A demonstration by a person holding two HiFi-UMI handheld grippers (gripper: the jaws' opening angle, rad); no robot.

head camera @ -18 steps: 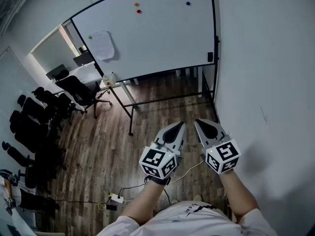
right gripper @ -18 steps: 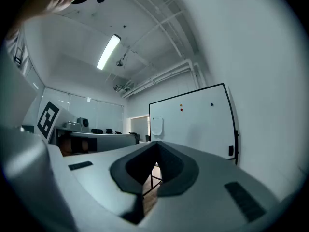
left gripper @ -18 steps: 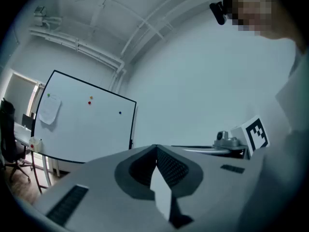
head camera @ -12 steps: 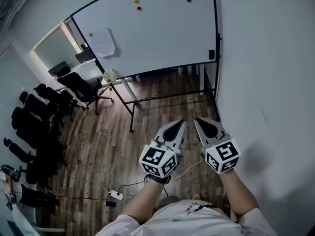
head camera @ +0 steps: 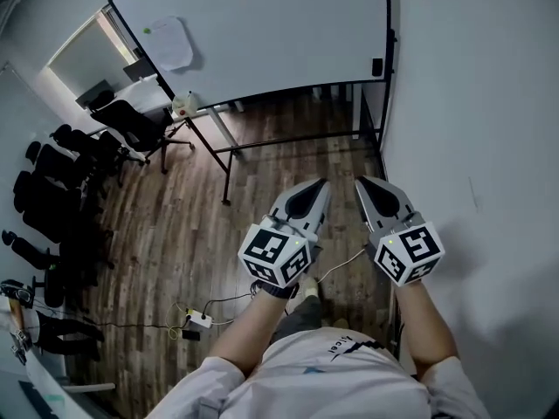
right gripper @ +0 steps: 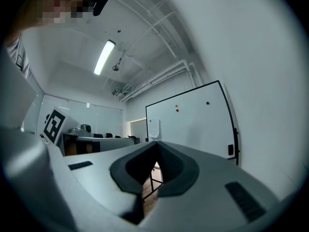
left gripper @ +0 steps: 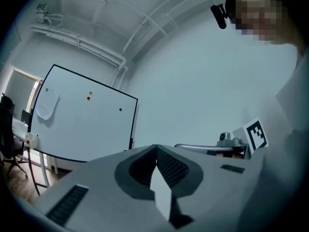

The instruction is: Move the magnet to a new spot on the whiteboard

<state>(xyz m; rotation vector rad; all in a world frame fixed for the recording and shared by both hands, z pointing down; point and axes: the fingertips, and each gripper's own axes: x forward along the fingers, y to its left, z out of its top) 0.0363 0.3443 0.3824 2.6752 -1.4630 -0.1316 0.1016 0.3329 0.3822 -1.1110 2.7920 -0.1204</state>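
Plainly, everything turns on the gap ahead: the large white, black-framed whiteboard (head camera: 288,33) stands across the wooden floor (head camera: 175,225), well apart from the 2 grippers. On it, from the left, a small round green magnet (left gripper: 47,89) pins a white paper sheet (left gripper: 47,105). A round orange magnet (left gripper: 90,93) sits just above a round red magnet (left gripper: 88,98), and a round blue magnet (left gripper: 120,109) lies nearer the right edge. Which of the 4 is meant I cannot tell. The left gripper (head camera: 320,183) points level at the board, jaws closed on nothing; the right gripper (head camera: 361,180) beside it is likewise closed and empty. I judge the left nearer the red, the right nearer the blue.
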